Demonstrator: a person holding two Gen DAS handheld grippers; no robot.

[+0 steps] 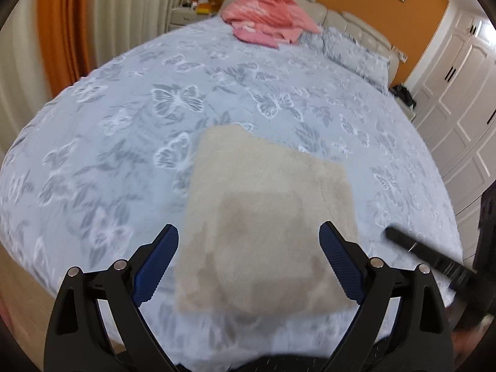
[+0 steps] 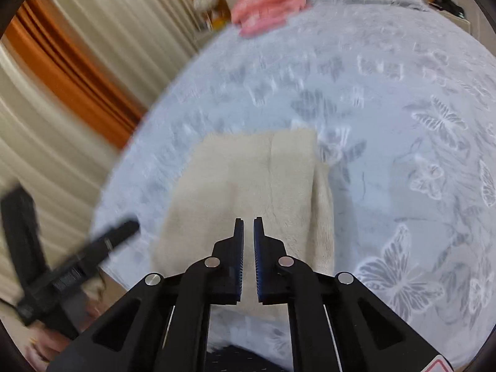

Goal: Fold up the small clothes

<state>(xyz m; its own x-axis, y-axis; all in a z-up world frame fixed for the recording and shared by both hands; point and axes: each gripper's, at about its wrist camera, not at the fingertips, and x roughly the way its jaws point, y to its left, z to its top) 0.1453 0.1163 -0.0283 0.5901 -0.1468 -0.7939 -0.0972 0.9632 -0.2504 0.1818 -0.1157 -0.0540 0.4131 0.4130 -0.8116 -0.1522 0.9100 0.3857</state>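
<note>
A folded beige fleece garment (image 1: 263,217) lies flat on the bed near its front edge; it also shows in the right wrist view (image 2: 248,179). My left gripper (image 1: 249,232) is open and empty, hovering above the garment with its blue pads wide apart. My right gripper (image 2: 248,221) is shut with only a narrow gap between the pads, empty, above the garment's near part. The right gripper shows as a dark blurred bar (image 1: 427,251) to the right in the left wrist view, and the left one (image 2: 93,245) shows at the left in the right wrist view.
The bed (image 1: 124,142) has a light blue butterfly-print cover. A heap of pink clothes (image 1: 266,15) lies at the far end by the headboard, beside pillows (image 1: 356,49). Curtains (image 1: 93,15) hang on the left, white wardrobes (image 1: 458,93) stand on the right.
</note>
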